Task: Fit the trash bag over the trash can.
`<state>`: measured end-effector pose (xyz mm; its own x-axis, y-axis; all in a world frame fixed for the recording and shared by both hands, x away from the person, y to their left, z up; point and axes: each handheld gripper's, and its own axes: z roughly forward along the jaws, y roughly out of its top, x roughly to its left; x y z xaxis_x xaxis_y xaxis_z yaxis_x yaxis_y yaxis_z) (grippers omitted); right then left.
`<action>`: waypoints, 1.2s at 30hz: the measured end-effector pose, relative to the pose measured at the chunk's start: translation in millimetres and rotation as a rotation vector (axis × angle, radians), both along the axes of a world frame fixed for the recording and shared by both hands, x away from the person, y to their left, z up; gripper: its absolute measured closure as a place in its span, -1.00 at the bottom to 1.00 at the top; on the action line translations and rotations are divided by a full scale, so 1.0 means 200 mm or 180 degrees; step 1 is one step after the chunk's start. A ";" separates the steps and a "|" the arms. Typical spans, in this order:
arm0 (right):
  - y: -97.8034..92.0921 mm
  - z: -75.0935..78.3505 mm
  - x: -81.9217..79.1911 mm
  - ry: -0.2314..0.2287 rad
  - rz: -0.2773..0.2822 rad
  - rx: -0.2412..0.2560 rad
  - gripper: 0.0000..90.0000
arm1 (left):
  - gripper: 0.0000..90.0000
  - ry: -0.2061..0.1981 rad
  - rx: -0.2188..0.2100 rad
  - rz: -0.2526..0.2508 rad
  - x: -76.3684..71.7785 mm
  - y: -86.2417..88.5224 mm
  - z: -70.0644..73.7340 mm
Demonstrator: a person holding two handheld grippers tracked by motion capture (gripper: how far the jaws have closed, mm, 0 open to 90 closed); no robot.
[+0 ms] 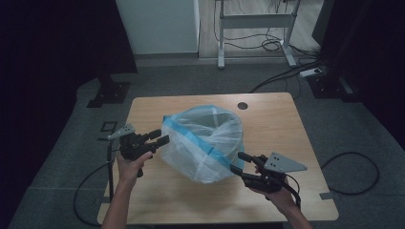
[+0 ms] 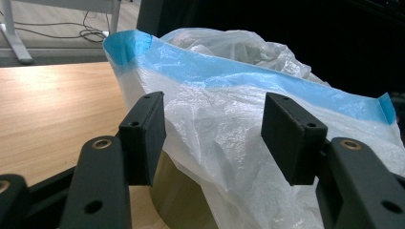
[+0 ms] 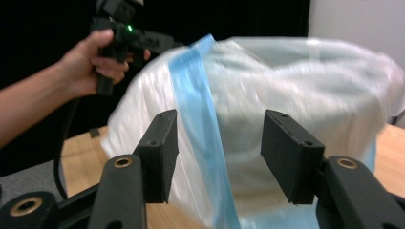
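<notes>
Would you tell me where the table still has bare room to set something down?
Bare wood runs along the table's far edge and right side beyond the plastic bag, and the near edge between the forearms. The middle is crowded: left gripper and right gripper flank the bag.

The bag [image 1: 203,143] is thin, translucent white plastic film, crinkled and faintly glossy, with a smoother blue plastic band [image 2: 229,71] along its rim. Under it shows a dull, brass-coloured cylinder [image 2: 179,200] with a smooth matt wall. The counter [image 1: 272,119] is light wood-grain laminate, smooth and matt. The fingers [image 2: 143,138] are matt black plastic with brass-toned rivets.
</notes>
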<state>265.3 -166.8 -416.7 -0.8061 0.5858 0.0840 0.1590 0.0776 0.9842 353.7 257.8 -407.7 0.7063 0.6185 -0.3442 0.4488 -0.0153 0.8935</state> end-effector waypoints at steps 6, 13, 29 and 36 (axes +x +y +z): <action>0.12 0.10 0.11 0.0180 0.0147 -0.0002 -0.05 | -0.08 -0.0001 -0.0008 0.0008 0.00 0.00 0.00; 0.24 0.10 0.18 0.0304 0.0219 -0.0092 0.06 | -0.08 0.0004 -0.0027 0.0006 -0.01 0.02 -0.01; 0.34 0.00 0.01 0.0006 0.0603 -0.0269 0.98 | -0.06 -0.0009 -0.0059 0.0063 -0.02 0.04 -0.01; 0.38 -0.15 -0.01 0.0155 0.0699 -0.0376 0.98 | -0.06 -0.0004 -0.0063 0.0066 -0.02 0.04 -0.01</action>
<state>262.6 -90.5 -445.8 -0.9117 0.4052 0.0672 0.1726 0.2295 0.9579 350.0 265.3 -409.1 0.6940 0.6260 -0.3556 0.4476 0.0117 0.8941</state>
